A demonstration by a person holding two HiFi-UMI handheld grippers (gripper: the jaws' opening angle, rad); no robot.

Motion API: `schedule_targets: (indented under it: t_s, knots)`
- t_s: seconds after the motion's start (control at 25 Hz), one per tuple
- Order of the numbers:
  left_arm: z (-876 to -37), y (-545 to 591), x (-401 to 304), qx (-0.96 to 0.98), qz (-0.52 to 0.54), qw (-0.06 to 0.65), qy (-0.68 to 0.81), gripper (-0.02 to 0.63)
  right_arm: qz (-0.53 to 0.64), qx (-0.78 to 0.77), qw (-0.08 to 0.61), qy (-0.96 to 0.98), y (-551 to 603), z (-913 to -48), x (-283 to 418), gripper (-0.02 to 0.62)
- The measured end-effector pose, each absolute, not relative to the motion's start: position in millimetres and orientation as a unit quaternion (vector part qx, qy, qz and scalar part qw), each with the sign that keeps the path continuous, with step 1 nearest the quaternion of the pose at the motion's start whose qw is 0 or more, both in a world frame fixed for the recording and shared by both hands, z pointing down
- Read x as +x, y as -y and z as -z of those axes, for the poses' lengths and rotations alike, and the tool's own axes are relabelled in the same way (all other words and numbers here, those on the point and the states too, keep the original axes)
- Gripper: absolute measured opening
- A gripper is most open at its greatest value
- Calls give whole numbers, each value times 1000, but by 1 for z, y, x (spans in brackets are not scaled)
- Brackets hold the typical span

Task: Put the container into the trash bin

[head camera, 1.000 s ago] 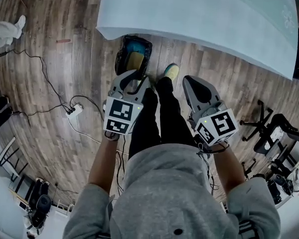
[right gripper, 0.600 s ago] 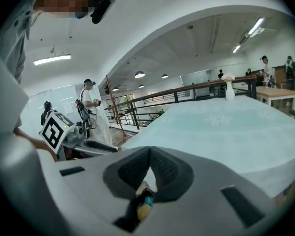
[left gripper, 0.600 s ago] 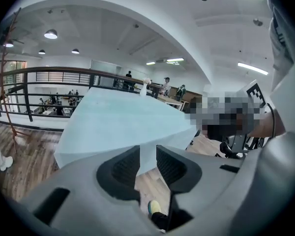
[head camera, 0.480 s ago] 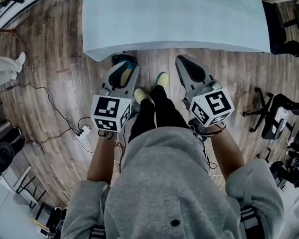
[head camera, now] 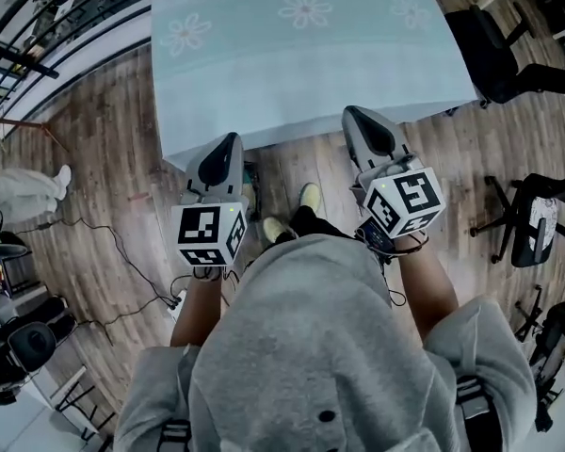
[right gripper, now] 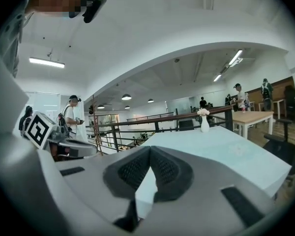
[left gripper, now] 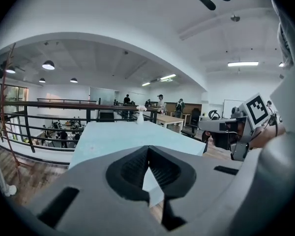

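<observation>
Both grippers are held up at the near edge of a table (head camera: 301, 55) covered with a pale blue-green cloth. My left gripper (head camera: 228, 141) is shut with nothing between its jaws; in the left gripper view its dark pads (left gripper: 164, 171) meet at the tip. My right gripper (head camera: 358, 113) is also shut and empty, pointing out over the table (right gripper: 211, 146). Only a dark sliver of the trash bin (head camera: 251, 183) shows on the floor, just right of the left gripper under the table edge. The container is out of sight.
A small white vase with a flower (right gripper: 203, 122) stands at the table's far end. Office chairs (head camera: 508, 55) stand to the right. Cables (head camera: 122, 252) run over the wooden floor at the left, beside a railing (head camera: 38, 26). The person's yellow shoes (head camera: 309, 196) are below.
Both grippers have risen from over the trash bin to the table's edge. The left jaws, open a second ago, have shut empty. The bin with the container slid out of view.
</observation>
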State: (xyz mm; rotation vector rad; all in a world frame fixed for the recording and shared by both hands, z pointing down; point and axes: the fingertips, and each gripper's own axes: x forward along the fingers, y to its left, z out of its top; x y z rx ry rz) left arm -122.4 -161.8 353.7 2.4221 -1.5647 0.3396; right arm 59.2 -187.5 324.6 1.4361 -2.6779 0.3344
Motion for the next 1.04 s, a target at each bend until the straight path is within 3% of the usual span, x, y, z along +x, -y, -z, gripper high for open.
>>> schedule_targets:
  t_s: [0.44, 1.04]
  knots:
    - [-320, 173, -98, 839, -100, 75, 529, 20, -94, 507, 20, 856, 190, -312, 108, 25]
    - [-309, 174, -100, 834, -94, 58, 541, 20, -100, 494, 19, 863, 189, -316, 101, 26]
